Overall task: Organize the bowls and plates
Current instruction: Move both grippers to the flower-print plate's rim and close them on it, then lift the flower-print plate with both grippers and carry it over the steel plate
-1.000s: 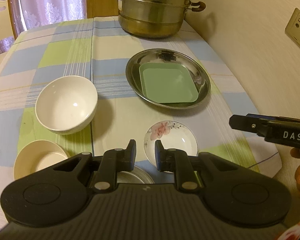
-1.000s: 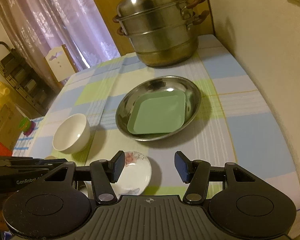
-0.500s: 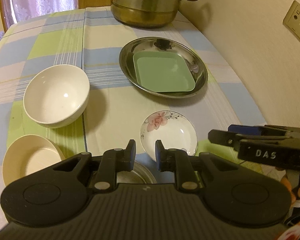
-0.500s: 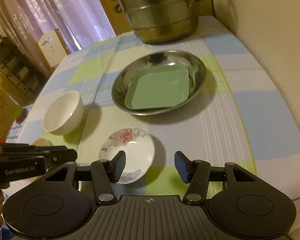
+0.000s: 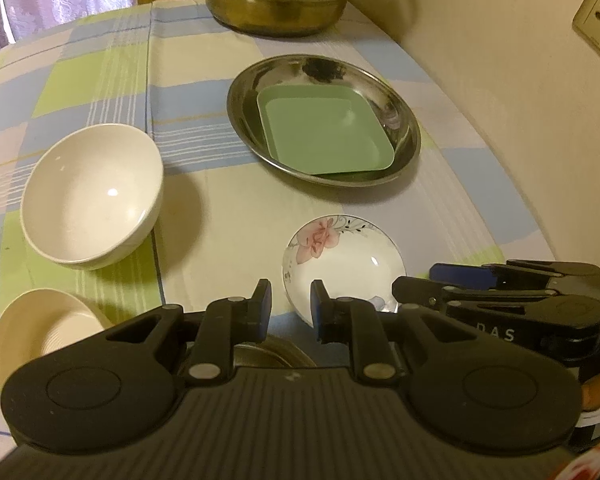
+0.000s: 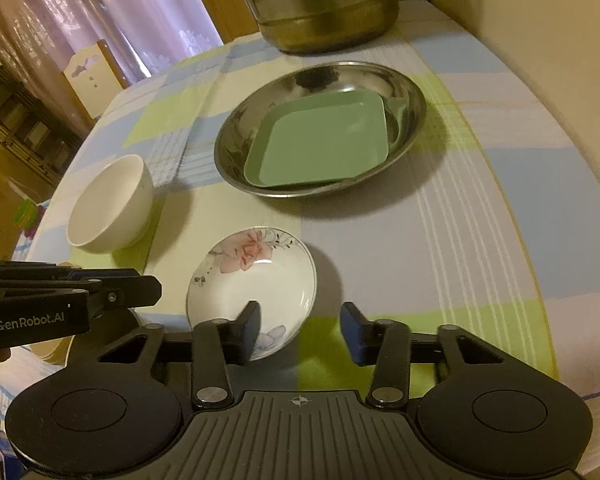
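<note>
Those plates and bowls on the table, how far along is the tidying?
One step looks done: the green tray already lies inside the steel dish. In hand: the right gripper has just been closing its jaws around the near rim of the flowered saucer, not yet pinching it. Left: that saucer, the white bowl and the cream bowl stand separately. The left gripper holds nothing.

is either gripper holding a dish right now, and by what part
Nothing is held. The right gripper has just been closing, but its jaws only straddle the near rim of the floral saucer without pressing it. The left gripper is narrow and empty.
</note>
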Motion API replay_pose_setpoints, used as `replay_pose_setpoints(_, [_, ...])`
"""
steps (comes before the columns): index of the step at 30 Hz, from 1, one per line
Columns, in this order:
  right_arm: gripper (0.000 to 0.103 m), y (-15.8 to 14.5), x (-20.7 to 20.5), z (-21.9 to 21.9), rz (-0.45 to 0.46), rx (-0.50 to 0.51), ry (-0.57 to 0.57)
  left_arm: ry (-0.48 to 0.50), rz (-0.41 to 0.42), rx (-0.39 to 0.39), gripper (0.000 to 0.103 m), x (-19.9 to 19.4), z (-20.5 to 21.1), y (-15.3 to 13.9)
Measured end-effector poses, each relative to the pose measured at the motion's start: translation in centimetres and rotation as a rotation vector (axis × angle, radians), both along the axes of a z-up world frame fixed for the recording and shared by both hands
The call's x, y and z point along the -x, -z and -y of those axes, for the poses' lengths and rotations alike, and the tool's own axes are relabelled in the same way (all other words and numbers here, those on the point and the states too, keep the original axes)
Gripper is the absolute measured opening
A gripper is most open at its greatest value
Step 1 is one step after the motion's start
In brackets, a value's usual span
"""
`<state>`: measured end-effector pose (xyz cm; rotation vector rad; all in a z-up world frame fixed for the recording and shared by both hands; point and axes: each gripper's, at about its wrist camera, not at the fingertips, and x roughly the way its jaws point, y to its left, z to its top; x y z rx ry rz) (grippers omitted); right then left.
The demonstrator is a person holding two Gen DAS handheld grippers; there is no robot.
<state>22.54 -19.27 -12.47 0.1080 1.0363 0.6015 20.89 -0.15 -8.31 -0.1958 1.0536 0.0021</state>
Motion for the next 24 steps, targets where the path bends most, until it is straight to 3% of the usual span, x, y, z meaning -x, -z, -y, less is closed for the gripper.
replay_pose_setpoints(7, [0.029,1.4,-0.8,-0.6,-0.035,0.017,0.004,0.016,-0.037,0.007,0.018,-1.3,-0.1,1.3])
replay_pose_setpoints(14, [0.01,2.0,-1.4,-1.0,-0.058,0.011,-0.004,0.013,-0.073,0.012,0.018,-2.5,-0.6,2.2])
replay_pose_setpoints(24, [0.007,1.5,-2.9,-0.9,0.001,0.036,0.001,0.045,-0.09,0.009,0.018,-3.9,0.0,2.7])
